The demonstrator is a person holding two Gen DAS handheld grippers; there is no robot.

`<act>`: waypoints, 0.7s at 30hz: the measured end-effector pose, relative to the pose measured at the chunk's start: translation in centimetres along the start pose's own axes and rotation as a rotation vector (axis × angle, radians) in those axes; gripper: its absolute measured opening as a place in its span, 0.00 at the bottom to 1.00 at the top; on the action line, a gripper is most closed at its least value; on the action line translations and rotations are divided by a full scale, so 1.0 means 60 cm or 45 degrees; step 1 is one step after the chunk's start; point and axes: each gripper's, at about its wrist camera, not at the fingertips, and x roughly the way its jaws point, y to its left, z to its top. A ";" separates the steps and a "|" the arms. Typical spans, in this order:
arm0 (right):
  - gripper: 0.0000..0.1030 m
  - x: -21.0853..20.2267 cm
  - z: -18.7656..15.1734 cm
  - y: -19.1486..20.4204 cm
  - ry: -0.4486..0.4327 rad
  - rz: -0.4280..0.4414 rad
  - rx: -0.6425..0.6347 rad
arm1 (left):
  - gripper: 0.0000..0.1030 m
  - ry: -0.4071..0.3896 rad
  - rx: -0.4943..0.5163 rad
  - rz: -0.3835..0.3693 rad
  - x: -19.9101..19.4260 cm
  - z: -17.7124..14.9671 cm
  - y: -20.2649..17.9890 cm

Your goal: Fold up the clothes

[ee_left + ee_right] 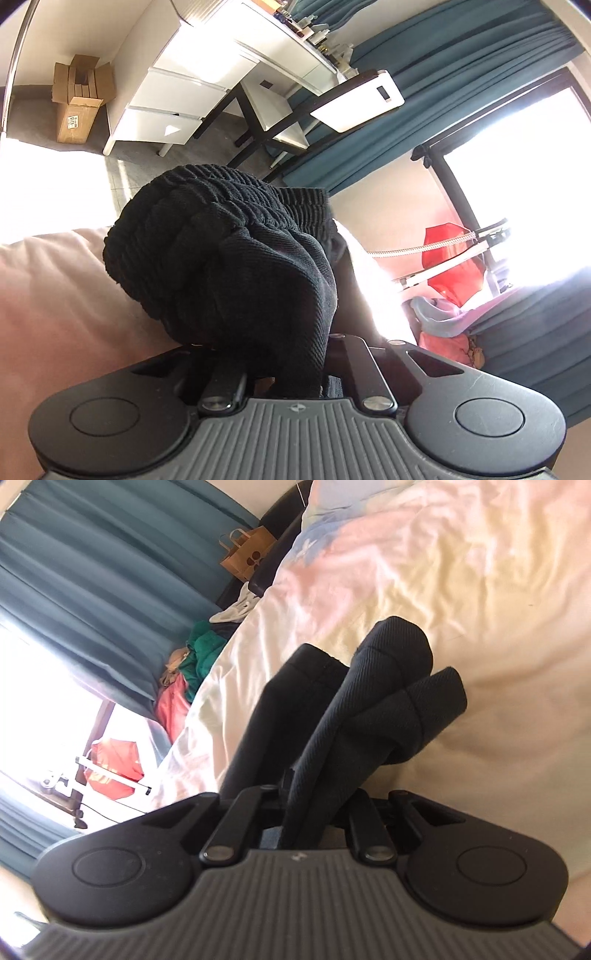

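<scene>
A black garment is held in both grippers above a bed. In the left wrist view its ribbed elastic waistband (207,236) bunches up in front of my left gripper (291,369), which is shut on the cloth; the fingers are hidden by the fabric. In the right wrist view several hemmed folds of the same black garment (354,716) stick out past my right gripper (306,805), which is shut on them. The pale sheet of the bed (461,590) lies behind the folds.
A pink pillow or cover (55,295) lies at lower left. A white drawer desk (177,99), a cardboard box (77,99) and teal curtains (443,74) stand beyond. A pile of clothes (192,664), a paper bag (247,554) and a red umbrella (114,771) are beside the bed.
</scene>
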 end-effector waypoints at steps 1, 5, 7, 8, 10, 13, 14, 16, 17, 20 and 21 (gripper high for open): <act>0.10 -0.014 0.000 -0.007 0.007 -0.001 0.011 | 0.09 0.005 0.001 -0.001 -0.025 0.005 0.002; 0.10 -0.076 -0.009 -0.054 0.060 0.006 0.099 | 0.09 0.038 0.006 0.008 -0.134 0.031 0.021; 0.10 -0.113 -0.015 -0.082 0.090 0.011 0.125 | 0.09 0.074 0.007 0.011 -0.192 0.037 0.049; 0.10 -0.132 -0.020 -0.095 0.100 0.019 0.144 | 0.09 0.084 0.019 0.013 -0.216 0.040 0.060; 0.10 -0.164 -0.034 -0.121 0.117 0.038 0.187 | 0.09 0.099 0.046 0.026 -0.262 0.036 0.088; 0.10 -0.190 -0.047 -0.150 0.169 0.000 0.176 | 0.10 0.150 0.050 0.058 -0.304 0.029 0.141; 0.10 -0.191 -0.048 -0.164 0.194 -0.005 0.213 | 0.10 0.172 0.042 0.071 -0.313 0.024 0.161; 0.10 -0.187 -0.053 -0.186 0.231 0.012 0.301 | 0.10 0.205 0.007 0.093 -0.315 0.010 0.211; 0.10 -0.185 -0.055 -0.195 0.247 0.019 0.339 | 0.10 0.215 -0.012 0.102 -0.314 0.004 0.235; 0.14 -0.185 -0.066 -0.215 0.267 0.011 0.436 | 0.12 0.218 -0.023 0.091 -0.307 -0.010 0.281; 0.16 -0.189 -0.069 -0.223 0.271 0.008 0.479 | 0.13 0.216 -0.030 0.074 -0.309 -0.014 0.291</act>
